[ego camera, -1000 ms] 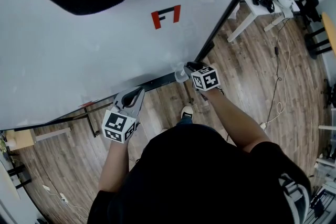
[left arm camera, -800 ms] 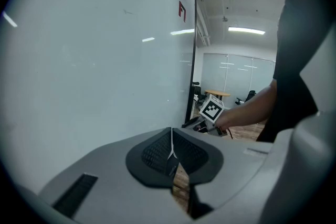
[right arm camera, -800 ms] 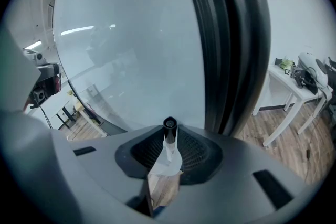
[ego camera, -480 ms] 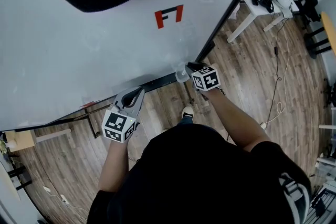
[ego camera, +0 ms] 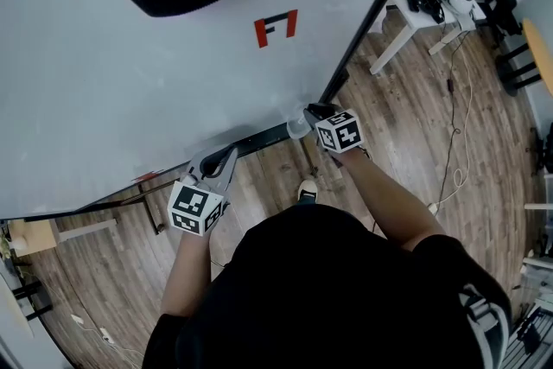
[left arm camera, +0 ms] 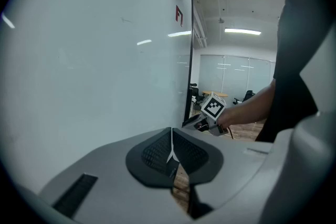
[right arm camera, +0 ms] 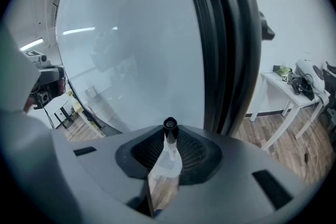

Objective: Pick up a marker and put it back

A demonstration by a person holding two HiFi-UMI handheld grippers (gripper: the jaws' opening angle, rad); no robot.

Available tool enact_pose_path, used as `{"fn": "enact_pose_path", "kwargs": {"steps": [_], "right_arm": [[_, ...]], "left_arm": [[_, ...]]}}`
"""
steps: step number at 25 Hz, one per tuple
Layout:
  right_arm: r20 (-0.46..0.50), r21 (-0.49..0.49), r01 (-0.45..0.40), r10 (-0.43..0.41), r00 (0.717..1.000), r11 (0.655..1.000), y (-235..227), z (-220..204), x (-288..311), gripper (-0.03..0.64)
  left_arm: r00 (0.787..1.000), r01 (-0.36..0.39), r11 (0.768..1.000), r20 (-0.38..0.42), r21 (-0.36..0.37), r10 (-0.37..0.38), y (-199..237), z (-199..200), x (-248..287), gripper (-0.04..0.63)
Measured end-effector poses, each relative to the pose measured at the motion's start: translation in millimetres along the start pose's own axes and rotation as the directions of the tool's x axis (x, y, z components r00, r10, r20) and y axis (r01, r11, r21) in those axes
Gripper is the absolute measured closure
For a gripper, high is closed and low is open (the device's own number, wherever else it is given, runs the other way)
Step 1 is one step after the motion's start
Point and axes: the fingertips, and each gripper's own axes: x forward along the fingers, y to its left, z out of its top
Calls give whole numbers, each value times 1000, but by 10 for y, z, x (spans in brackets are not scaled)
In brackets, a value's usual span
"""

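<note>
Right gripper (right arm camera: 168, 140): jaws have just been closing and now stand partly drawn in, pads pressed on a slim white-barrelled marker with a black cap (right arm camera: 169, 148). The marker stands nearly upright between the fingertips, its cap poking out just past them and its barrel running back down between the pads. Just ahead of those fingertips is the large white glossy whiteboard (ego camera: 130, 99). Its black upright edge frame (right arm camera: 226, 44) rises close on their right. In the head view this gripper sits at the board's lower corner, right by the frame. Left gripper (left arm camera: 171, 150): jaws brought together, ribbed dark pads meeting along a thin seam with nothing between them. Its fingertips point at the whiteboard's bottom edge, well apart from the marker and lower in the head view. A small red angular mark (ego camera: 276, 28) shows on the board beyond both sets of fingertips. Brown wood-plank floor (ego camera: 415, 125) lies beneath. A white-legged side table (right arm camera: 283, 86) stands far right of the right fingertips.
</note>
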Motion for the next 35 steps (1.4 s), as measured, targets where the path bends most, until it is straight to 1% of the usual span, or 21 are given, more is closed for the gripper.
{"fn": "enact_pose_path", "kwargs": {"steps": [3,9,16,22,30,35], "right_arm": [[20,-6,-3,3,1000,1000,33,79,-84,549],[58,-68,8,-4,998,998,95,242,-334,550],[125,-65,10,-1,992,998,179,466,-709,551],[180,-50,18,-9,984,999,223,574,-1077,551],[223,-69,56,-39,974,996,276,562,-1495,551],[227,-51,58,-45,973,997,293,460,-1607,551]], "left_arm": [[1000,6,1000,5,7,-6,-18,24,2,575],[1000,28,999,15,19,-28,-79,55,25,575],[998,60,997,26,39,-61,-151,103,66,575],[995,92,994,33,53,-94,-260,132,101,575],[993,106,992,37,70,-109,-345,154,65,575],[993,111,991,31,74,-113,-395,134,24,575]]}}
